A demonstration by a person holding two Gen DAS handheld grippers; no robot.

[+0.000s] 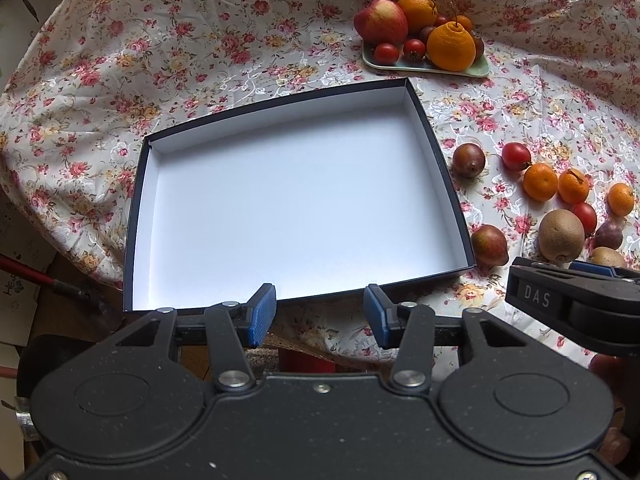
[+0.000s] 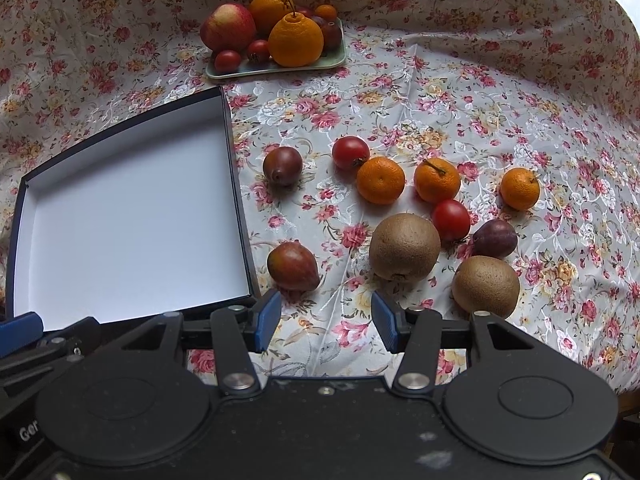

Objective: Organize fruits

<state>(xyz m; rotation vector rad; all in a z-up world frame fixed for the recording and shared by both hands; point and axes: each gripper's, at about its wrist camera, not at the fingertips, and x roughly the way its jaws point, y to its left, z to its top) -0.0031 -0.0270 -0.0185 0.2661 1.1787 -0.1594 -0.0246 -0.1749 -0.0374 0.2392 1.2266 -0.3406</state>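
Note:
An empty dark-rimmed box with a white inside (image 1: 288,208) (image 2: 132,216) lies on the flowered cloth. Loose fruit lies to its right: two small reddish pears (image 2: 293,266) (image 2: 282,165), two kiwis (image 2: 404,246) (image 2: 485,286), three mandarins (image 2: 380,180) (image 2: 437,180) (image 2: 519,189), two tomatoes (image 2: 350,153) (image 2: 451,220) and a plum (image 2: 494,238). My left gripper (image 1: 320,316) hangs open at the box's near edge, holding nothing. Just short of the nearer pear and kiwi, my right gripper (image 2: 326,326) is open and empty too.
A pale green tray (image 2: 332,62) (image 1: 476,70) at the back holds an apple (image 2: 228,27), two oranges, tomatoes and dark plums. The cloth rises in folds behind and to the right. In the left wrist view a floor with a red-handled tool (image 1: 48,280) shows at the left.

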